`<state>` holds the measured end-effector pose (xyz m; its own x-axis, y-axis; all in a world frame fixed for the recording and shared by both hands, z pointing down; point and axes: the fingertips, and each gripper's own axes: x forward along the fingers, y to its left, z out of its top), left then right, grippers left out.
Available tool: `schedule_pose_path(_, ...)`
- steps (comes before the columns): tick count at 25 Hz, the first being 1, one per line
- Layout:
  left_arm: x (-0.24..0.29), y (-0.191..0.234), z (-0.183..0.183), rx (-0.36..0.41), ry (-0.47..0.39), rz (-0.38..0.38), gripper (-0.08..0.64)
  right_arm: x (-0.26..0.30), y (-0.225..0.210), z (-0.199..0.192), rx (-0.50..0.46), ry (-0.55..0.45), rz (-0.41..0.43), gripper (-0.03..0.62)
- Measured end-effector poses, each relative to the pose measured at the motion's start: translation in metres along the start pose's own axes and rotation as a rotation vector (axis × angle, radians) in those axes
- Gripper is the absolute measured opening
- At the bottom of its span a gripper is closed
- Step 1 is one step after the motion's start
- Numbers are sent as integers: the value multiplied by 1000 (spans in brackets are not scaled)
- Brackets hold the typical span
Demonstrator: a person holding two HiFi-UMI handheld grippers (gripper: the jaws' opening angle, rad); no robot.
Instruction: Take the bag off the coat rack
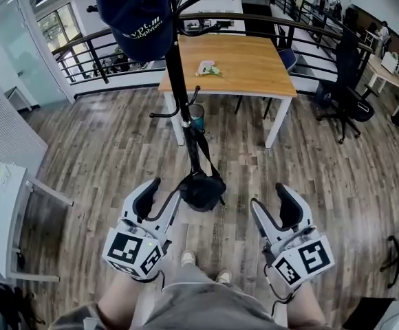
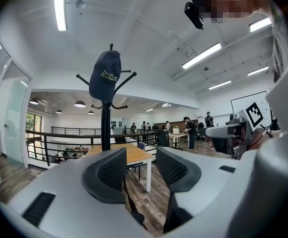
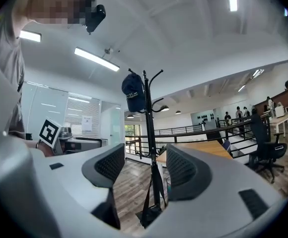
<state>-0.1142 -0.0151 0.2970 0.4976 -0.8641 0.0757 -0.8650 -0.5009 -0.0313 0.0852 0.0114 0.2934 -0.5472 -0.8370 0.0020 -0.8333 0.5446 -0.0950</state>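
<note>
A black coat rack (image 1: 180, 81) stands on the wood floor in front of me. A small black bag (image 1: 201, 191) hangs by its strap low on the pole, near the base. A navy cap (image 1: 134, 12) sits on the rack's top. My left gripper (image 1: 159, 196) is just left of the bag, open and holding nothing. My right gripper (image 1: 268, 198) is to the bag's right, also open and holding nothing. In the left gripper view the cap (image 2: 105, 76) and pole (image 2: 106, 128) show beyond the parted jaws. The right gripper view shows the bag (image 3: 151, 214) low between its jaws, farther off.
A wooden table (image 1: 254, 67) stands right behind the rack, with a teal bin (image 1: 197, 115) under it. A black office chair (image 1: 344, 81) is at the right, a black railing (image 1: 82, 57) runs along the back, and a white frame (image 1: 20, 205) stands at the left.
</note>
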Motion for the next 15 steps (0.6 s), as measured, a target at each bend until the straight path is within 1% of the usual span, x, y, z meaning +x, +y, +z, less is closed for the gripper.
schedule_pose_path(6, 16, 15, -16, -7, 37, 15, 193, 26, -17, -20, 11, 44, 8, 258)
schedule_pose_path(12, 40, 35, -31, 2, 64, -8, 193, 66, -27, -29, 40, 71, 13, 258)
schedule_pose_path(15, 57, 44, -39, 2, 75, -38, 193, 90, -32, -35, 52, 87, 16, 258)
